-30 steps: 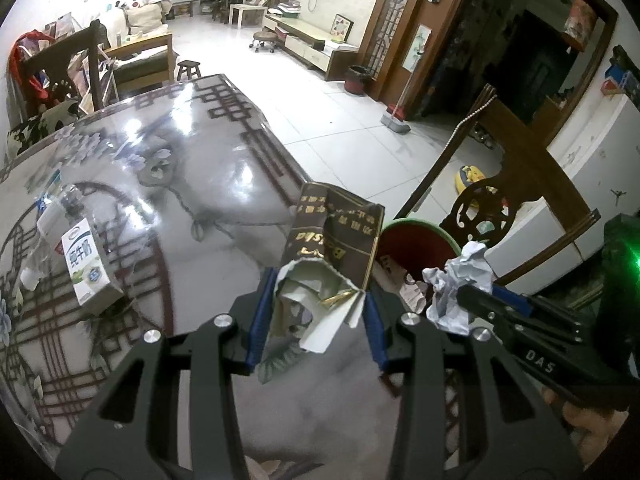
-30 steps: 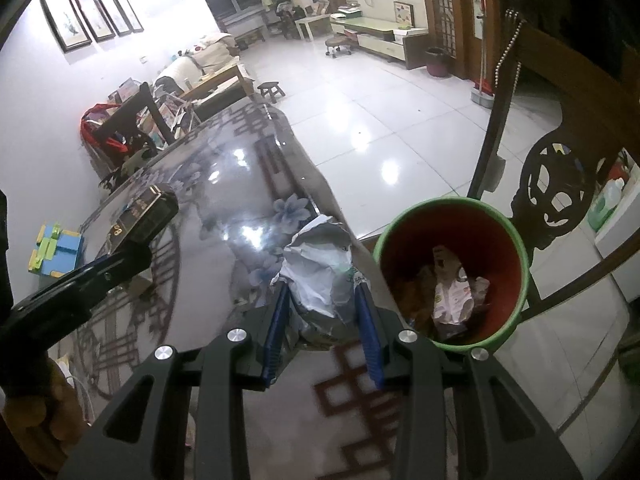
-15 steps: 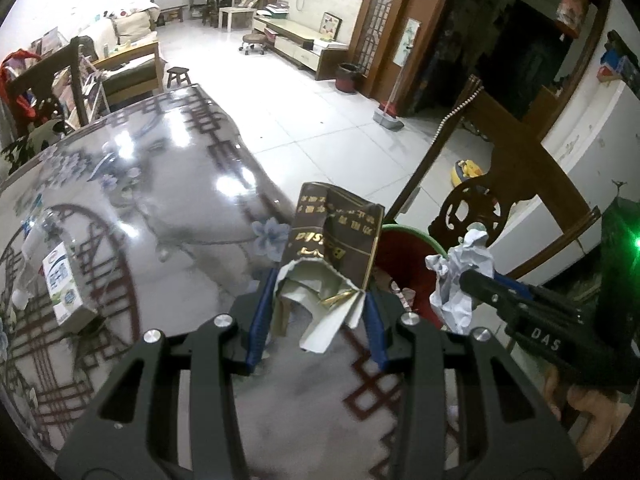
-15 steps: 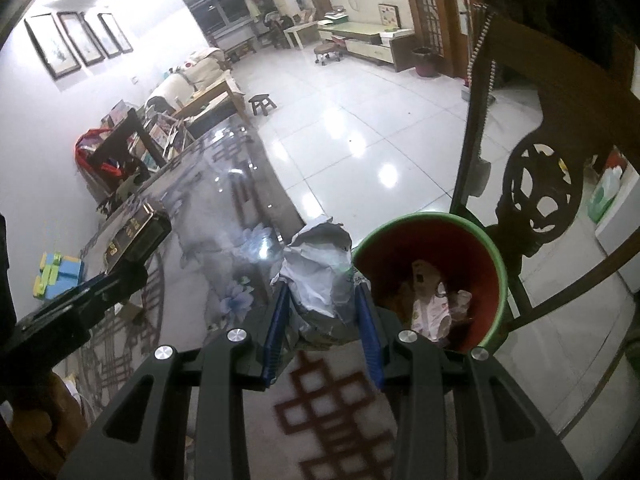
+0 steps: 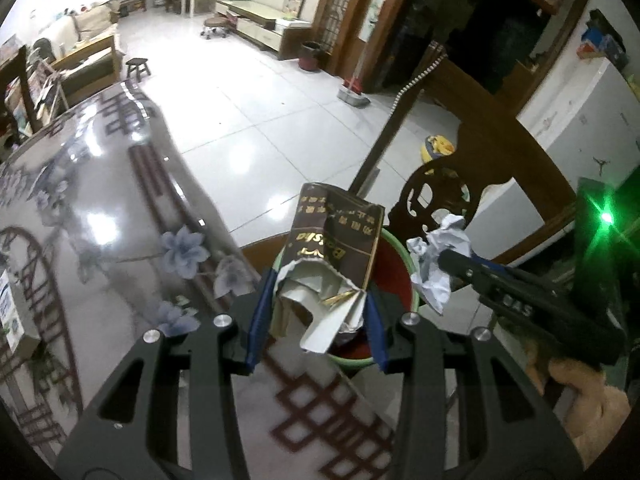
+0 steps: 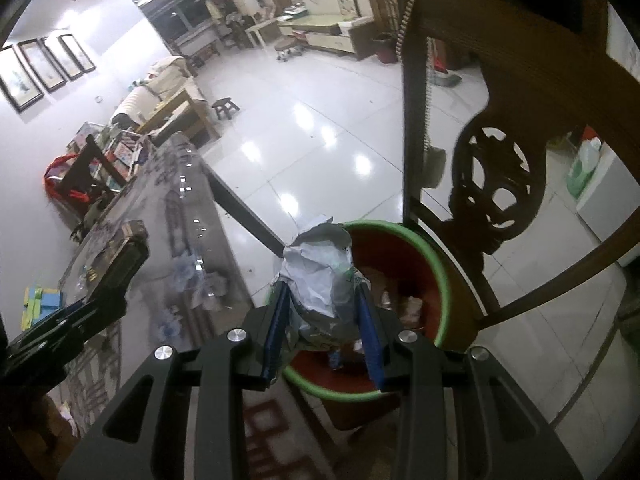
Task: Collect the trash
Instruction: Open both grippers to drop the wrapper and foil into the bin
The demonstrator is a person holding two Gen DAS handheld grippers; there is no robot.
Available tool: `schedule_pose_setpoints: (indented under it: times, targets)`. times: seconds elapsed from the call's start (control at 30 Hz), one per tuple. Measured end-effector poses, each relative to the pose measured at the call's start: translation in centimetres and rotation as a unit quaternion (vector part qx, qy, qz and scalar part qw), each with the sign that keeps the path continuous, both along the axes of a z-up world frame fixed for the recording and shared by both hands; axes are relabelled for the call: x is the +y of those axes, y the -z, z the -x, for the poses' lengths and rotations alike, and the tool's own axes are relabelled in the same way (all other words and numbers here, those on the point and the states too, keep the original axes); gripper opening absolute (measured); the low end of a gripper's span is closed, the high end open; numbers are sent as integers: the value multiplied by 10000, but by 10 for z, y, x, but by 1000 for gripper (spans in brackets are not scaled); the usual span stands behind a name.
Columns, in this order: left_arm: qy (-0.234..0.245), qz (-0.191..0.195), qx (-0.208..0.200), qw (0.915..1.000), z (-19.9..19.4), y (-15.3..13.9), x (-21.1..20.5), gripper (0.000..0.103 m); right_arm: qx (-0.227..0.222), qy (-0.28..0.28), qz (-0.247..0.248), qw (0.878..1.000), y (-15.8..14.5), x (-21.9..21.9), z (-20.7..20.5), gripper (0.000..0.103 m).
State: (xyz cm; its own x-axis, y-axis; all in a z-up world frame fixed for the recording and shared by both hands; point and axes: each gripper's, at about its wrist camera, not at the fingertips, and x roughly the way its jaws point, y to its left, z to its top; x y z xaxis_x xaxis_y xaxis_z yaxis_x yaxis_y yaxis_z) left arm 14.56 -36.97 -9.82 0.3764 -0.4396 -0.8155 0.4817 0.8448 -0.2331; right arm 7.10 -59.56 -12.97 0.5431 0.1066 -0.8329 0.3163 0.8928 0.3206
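Red bin w/ green rim (image 6: 438, 276) standing on floor just past table edge (image 5: 120, 240), beside carved wooden chair (image 6: 496, 184). Inside bin: crumpled wrappers/paper scraps (image 6: 400, 300) along the bottom, details too blurred to sort.

L gripper (image 5: 316, 320) pinching torn brown carton (image 5: 336, 236) between blue pads, white inner flap hanging out at the bottom; carton held above near rim of bin, top end leaning over the opening. Not touching bin as far as visible.

R gripper (image 6: 322, 332) clamped on crumpled white/grey paper wad (image 6: 320, 268), held over near-left rim of bin. Same wad seen from left wrist view (image 5: 438, 264), poking out of R gripper tip just right of bin.

On table, far left in left wrist view: small white/green carton (image 5: 12, 316), partly cut off by frame edge. Contents not visible.

Further back: small stool (image 5: 138, 67) on tiled floor, dark red waste basket (image 5: 310, 55) by wall; what's inside can't be told.
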Motion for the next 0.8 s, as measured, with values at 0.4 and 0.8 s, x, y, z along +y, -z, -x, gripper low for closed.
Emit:
schedule_pose_setpoints:
  times: [0.4,0.8]
  targets:
    - [266,-78,475,9985,-16,27,-31,44,220,358,-129,9990,24,-22,-14,66]
    - [288,171,480,9983,-12,20,-17,66,110,620,-50,9980,10,-26,9,66]
